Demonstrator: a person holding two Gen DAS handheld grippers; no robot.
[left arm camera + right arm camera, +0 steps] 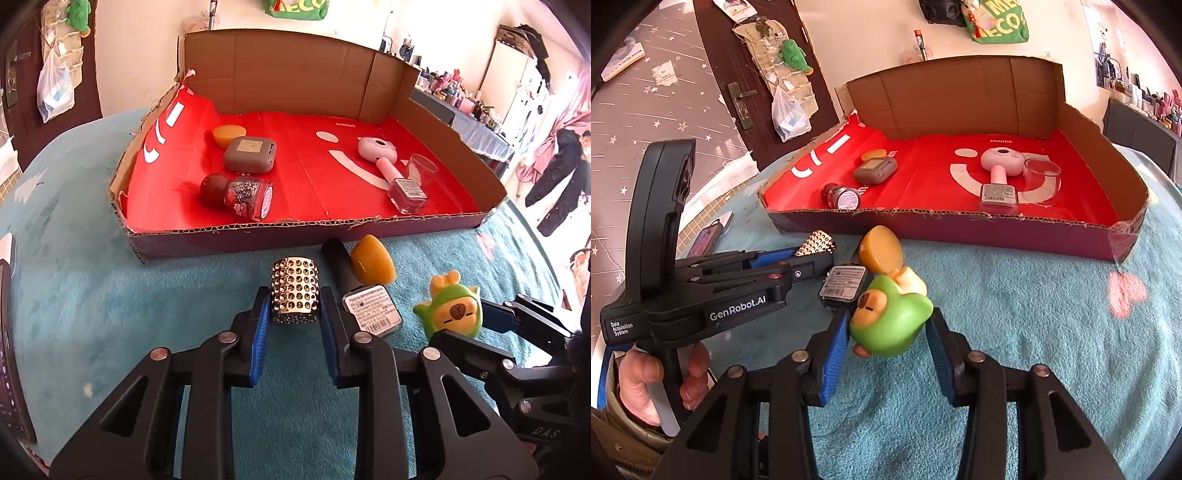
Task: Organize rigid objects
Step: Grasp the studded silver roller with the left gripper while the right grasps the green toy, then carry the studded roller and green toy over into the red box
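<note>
Pick-up step in hand on both sides. My left gripper (295, 314) is clamped on the studded silver cylinder (295, 291), which stands on the teal blanket (110, 295) just before the cardboard tray (258, 236). My right gripper (886, 332) is closed on the green figurine (890, 325), tilted between its pads. In my judgement, the next move calls for lifting each item over the tray's low front wall. The black nail-polish bottle (354, 284) and yellow piece (371, 258) lie close beside the left pad. Open red floor remains at the tray's centre.
</note>
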